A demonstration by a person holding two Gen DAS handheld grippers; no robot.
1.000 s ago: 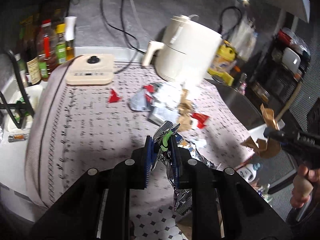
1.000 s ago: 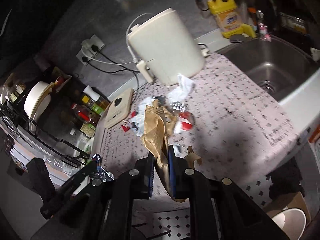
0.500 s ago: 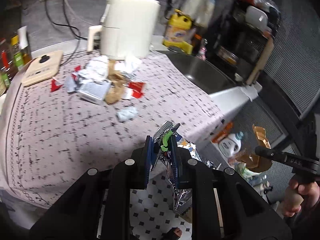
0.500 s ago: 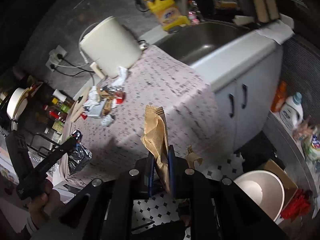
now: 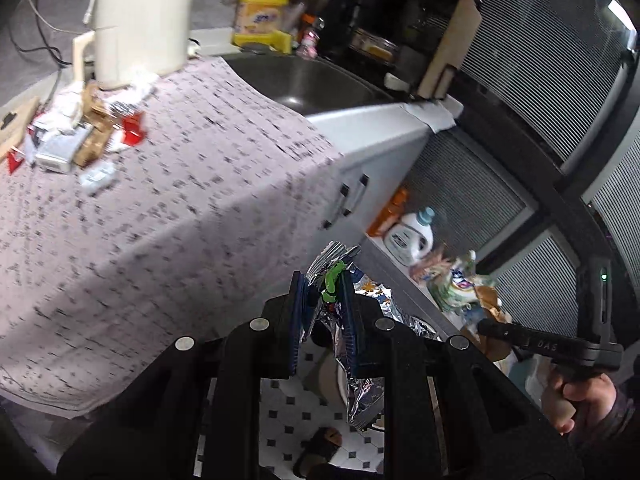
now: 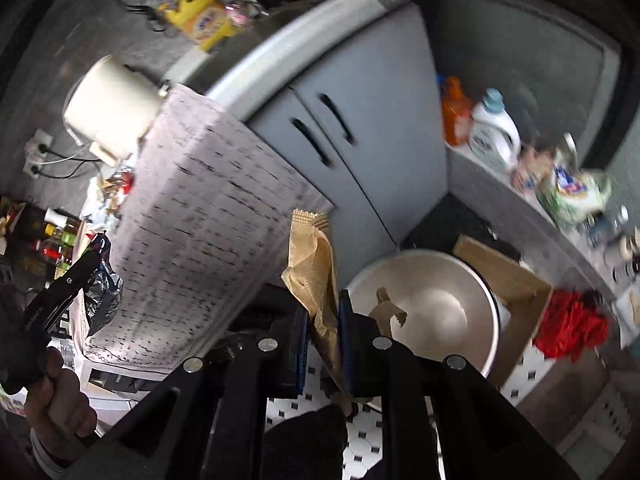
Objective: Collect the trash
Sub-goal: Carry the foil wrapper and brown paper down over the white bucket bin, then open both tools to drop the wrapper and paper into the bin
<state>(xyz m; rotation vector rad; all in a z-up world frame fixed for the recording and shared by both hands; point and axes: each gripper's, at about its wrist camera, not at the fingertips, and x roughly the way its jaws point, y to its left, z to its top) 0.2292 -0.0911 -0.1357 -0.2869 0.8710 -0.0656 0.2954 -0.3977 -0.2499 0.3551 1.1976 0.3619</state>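
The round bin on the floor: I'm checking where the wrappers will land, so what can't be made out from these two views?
- Left wrist view: the round bin is almost wholly hidden behind the left gripper and its foil wrapper.
- Right wrist view: the bin's near rim is covered by the right gripper and brown wrapper.
- Labels on the shelf bottles are blurred in both views.

Crinkled, shiny foil wrapper (image 5: 366,394), matt creased brown paper packet (image 6: 320,276), smooth satin basin (image 6: 436,304), patterned cloth over counter (image 5: 168,208), glossy plastic detergent bottle (image 6: 494,136), dull cardboard box (image 6: 520,300).
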